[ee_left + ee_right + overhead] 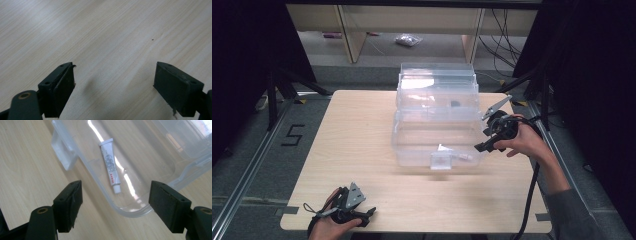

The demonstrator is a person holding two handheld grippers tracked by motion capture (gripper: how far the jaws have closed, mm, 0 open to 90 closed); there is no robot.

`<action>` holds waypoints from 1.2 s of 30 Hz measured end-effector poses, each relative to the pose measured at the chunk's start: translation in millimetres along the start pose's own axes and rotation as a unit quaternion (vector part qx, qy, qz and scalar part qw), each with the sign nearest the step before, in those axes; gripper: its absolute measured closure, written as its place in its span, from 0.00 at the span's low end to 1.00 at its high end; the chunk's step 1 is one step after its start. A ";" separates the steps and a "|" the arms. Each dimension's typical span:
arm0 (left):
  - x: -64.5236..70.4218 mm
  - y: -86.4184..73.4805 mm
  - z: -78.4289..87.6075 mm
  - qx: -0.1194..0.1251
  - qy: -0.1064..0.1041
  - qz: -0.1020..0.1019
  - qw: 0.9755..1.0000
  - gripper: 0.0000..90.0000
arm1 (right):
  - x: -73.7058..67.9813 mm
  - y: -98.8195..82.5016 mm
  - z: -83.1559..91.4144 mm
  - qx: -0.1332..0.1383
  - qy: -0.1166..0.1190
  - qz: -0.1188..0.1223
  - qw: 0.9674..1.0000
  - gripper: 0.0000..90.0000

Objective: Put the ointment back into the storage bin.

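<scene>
Jaws on both grippers gape, holding nothing: right gripper (115,202) frames one clear bin (125,211) and one tube (110,166), possibly ointment; left gripper (113,85) at lower left.

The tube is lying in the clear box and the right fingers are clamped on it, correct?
Not clamped. In the right gripper view the right gripper stands open above the box rim, and the tube lies free on the box floor, untouched.
</scene>
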State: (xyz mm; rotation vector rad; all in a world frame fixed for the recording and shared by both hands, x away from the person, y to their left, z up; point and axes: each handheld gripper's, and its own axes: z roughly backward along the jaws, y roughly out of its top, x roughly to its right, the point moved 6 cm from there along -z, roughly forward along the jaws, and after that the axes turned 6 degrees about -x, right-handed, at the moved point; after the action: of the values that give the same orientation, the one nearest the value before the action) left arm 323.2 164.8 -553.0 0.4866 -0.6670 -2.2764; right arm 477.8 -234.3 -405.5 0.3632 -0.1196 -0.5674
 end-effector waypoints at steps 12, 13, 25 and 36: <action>-0.1 0.0 -0.1 0.000 0.000 -0.001 1.000 0.18 | -11.4 -6.9 -1.0 0.014 -0.004 -0.014 1.000 0.29; -0.1 0.0 0.0 0.000 0.001 0.000 1.000 0.18 | -13.7 -8.1 -1.4 0.014 -0.005 -0.019 1.000 0.29; -0.1 0.1 0.0 0.000 0.000 -0.001 1.000 0.18 | -30.0 -11.1 -4.7 0.032 -0.008 -0.026 0.999 0.27; -0.8 0.0 -1.1 -0.001 0.000 -0.002 1.000 0.18 | -41.7 -17.3 -8.7 0.041 -0.008 -0.028 0.999 0.25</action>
State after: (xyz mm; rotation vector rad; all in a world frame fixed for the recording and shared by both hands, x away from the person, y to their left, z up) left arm 324.3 165.1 -553.8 0.4873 -0.6642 -2.2800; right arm 436.0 -222.5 -420.4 0.4428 -0.1494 -0.6212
